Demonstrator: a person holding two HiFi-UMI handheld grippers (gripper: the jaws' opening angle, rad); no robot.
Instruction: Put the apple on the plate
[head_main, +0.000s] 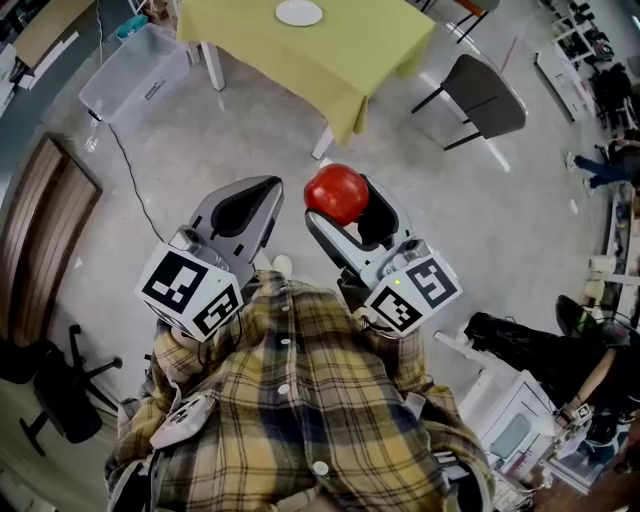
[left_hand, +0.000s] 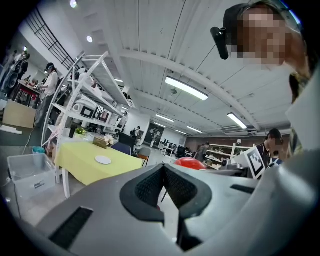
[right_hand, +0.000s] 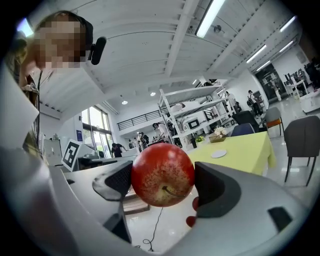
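A red apple is clamped between the two dark pads of my right gripper, held in the air in front of the person's chest. In the right gripper view the apple fills the gap between the pads of the gripper, stem side toward the camera. A small white plate lies on the yellow-green table a few steps ahead. It shows too as a plate beyond the apple. My left gripper is level beside the right one, its pads together with nothing between them.
A clear plastic bin stands on the floor left of the table, with a cable trailing from it. A grey chair is right of the table. A black office chair sits at the lower left. White shelving stands behind the table.
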